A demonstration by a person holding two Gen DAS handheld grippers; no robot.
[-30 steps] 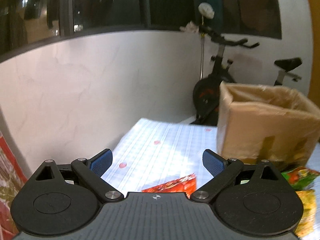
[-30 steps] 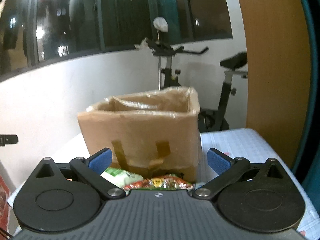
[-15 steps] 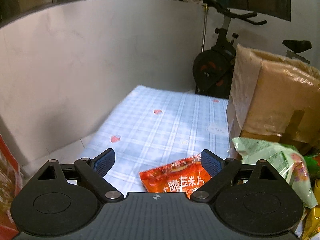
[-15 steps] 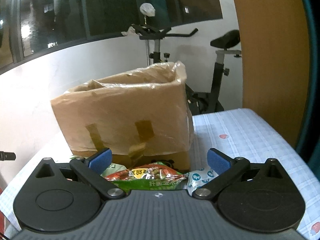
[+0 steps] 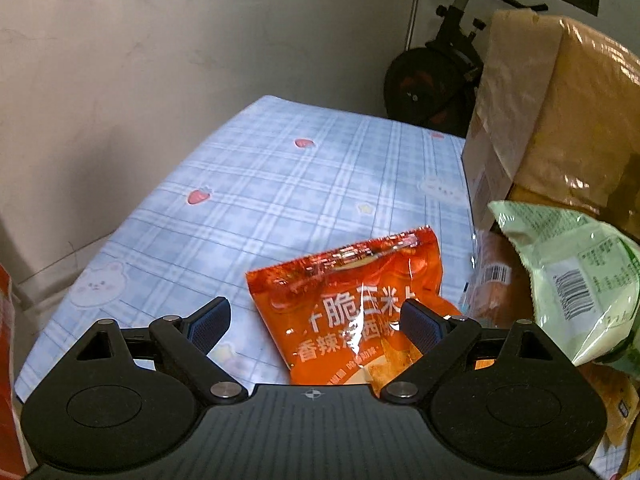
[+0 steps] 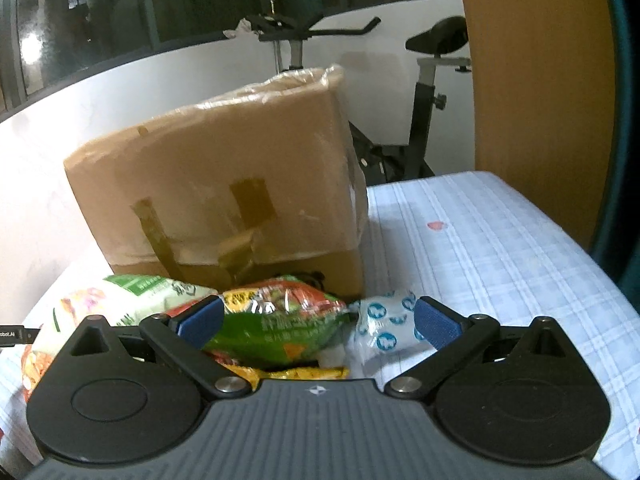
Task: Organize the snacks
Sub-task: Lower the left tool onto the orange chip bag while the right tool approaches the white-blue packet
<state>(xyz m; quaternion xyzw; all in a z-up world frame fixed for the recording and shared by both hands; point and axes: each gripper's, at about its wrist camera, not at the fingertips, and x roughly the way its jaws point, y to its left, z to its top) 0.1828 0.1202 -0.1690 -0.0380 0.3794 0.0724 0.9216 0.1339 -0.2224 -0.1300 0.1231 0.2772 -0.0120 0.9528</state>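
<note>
Blue pads mark both grippers, and both sets of fingers stand wide apart with nothing clamped.

Left gripper (image 5: pixel 316 322): an orange bag (image 5: pixel 352 304) lies flat on the tablecloth (image 5: pixel 280 184) between the fingers, nearer the right pad (image 5: pixel 420 326), which overlaps its edge in the picture; contact cannot be told. Left of the bag and beyond it the checked cloth is bare as far as its far edge, which meets the wall (image 5: pixel 160 60). On the right, a pale green bag (image 5: pixel 576 272) lies on other packets just beside the box (image 5: pixel 560 120).

Right gripper (image 6: pixel 318 322): a green bag (image 6: pixel 280 320) lies between the fingers on top of a pile of snacks. A white-and-blue packet (image 6: pixel 384 330) lies just inside the right pad (image 6: pixel 436 326). A pale green bag (image 6: pixel 132 300) lies to the left. The pile touches the foot of the taped box (image 6: pixel 224 184). Right of the box the cloth (image 6: pixel 500 248) is bare up to its right edge.

Only the left view shows the orange bag and the open left half of the cloth. Only the right view shows the green bag, the small packet, the box's taped front and the exercise bike (image 6: pixel 424 80) behind it.
</note>
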